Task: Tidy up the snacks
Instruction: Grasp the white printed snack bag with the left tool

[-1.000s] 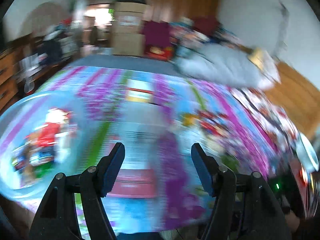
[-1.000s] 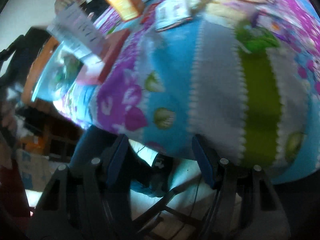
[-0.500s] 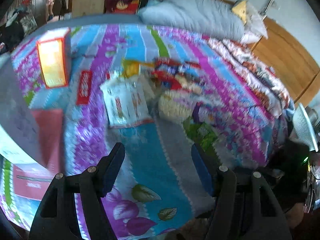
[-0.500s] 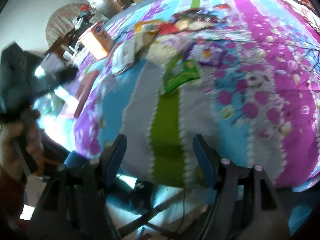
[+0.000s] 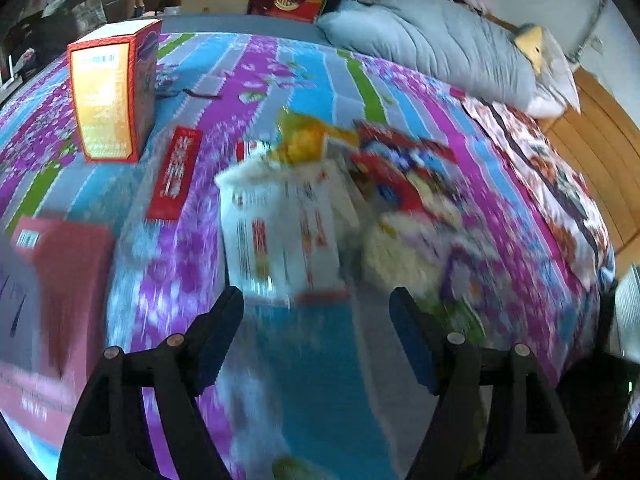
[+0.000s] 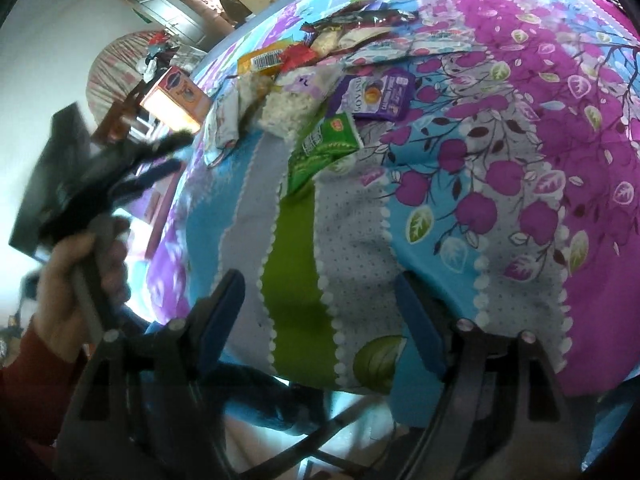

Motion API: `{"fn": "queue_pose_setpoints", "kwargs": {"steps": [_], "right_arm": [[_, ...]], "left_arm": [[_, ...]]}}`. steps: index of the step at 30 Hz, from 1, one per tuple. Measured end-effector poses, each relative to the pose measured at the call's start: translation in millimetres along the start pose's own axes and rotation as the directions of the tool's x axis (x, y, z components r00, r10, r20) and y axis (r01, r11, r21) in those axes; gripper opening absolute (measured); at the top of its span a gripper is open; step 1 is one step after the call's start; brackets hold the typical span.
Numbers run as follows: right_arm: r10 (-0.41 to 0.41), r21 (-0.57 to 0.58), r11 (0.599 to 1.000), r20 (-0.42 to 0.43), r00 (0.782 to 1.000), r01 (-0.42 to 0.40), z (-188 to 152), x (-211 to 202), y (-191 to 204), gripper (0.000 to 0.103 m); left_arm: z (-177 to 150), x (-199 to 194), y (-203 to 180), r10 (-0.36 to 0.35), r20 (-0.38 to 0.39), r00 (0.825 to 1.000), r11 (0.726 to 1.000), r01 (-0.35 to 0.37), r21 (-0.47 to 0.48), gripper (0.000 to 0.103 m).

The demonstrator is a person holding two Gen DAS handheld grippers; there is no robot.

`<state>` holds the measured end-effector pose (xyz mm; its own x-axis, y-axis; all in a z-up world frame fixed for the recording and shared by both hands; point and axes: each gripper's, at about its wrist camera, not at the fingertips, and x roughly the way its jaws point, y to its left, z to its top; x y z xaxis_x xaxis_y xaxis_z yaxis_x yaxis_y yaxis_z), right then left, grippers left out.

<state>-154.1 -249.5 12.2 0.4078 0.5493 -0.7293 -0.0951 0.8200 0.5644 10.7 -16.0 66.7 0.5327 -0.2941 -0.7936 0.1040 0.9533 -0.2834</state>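
A heap of snack packets lies mid-bed on a flowered sheet. In the left wrist view a white packet (image 5: 280, 236) lies just beyond my open, empty left gripper (image 5: 316, 316), with yellow (image 5: 308, 142) and red packets (image 5: 396, 176) behind it. In the right wrist view a green packet (image 6: 328, 144), a purple packet (image 6: 376, 96) and a white puffed-snack bag (image 6: 288, 108) lie well beyond my open, empty right gripper (image 6: 320, 308), which hangs at the bed's near edge. The left gripper (image 6: 160, 160) shows at left, in a hand.
An upright orange-red box (image 5: 108, 96) stands at the far left of the bed, a flat red box (image 5: 176, 172) lies beside it, and a dark red box (image 5: 64, 272) sits near left. A grey duvet (image 5: 436, 44) lies at the head. A wooden floor (image 5: 600, 120) is at right.
Both grippers swung up and over the bed; the left now faces the snack heap closer than before. The right view now shows the left gripper in a hand. Both stayed open.
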Motion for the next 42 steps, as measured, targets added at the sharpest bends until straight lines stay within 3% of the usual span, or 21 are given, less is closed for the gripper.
{"fn": "queue_pose_setpoints", "kwargs": {"steps": [9,13,19,26,36,42], "right_arm": [[0.004,-0.012,1.0,-0.008,1.0,-0.004,2,3,1,0.084],[-0.005,-0.023,1.0,-0.011,1.0,0.005,2,5,4,0.085],[-0.023,-0.043,0.999,-0.003,1.0,0.022,3,7,7,0.085],[-0.032,-0.055,0.998,0.0,0.999,0.032,5,10,11,0.085],[-0.022,-0.068,0.997,0.036,0.999,0.024,4,1,15,0.085],[-0.036,-0.06,0.998,0.005,0.999,0.036,5,7,12,0.084]], "left_arm": [[25,48,9,0.112,-0.002,0.994,0.994,-0.112,0.015,0.08],[22,56,13,0.094,-0.02,0.995,0.995,-0.094,0.033,0.08],[6,26,5,0.057,0.006,0.998,0.995,-0.058,0.084,0.076],[-31,-12,-24,0.009,0.002,1.0,0.969,-0.009,0.247,0.076],[-39,-46,-18,-0.021,0.033,0.999,0.974,0.013,0.227,0.076],[-48,-35,-12,0.022,0.001,1.0,0.978,-0.022,0.208,0.076]]}}
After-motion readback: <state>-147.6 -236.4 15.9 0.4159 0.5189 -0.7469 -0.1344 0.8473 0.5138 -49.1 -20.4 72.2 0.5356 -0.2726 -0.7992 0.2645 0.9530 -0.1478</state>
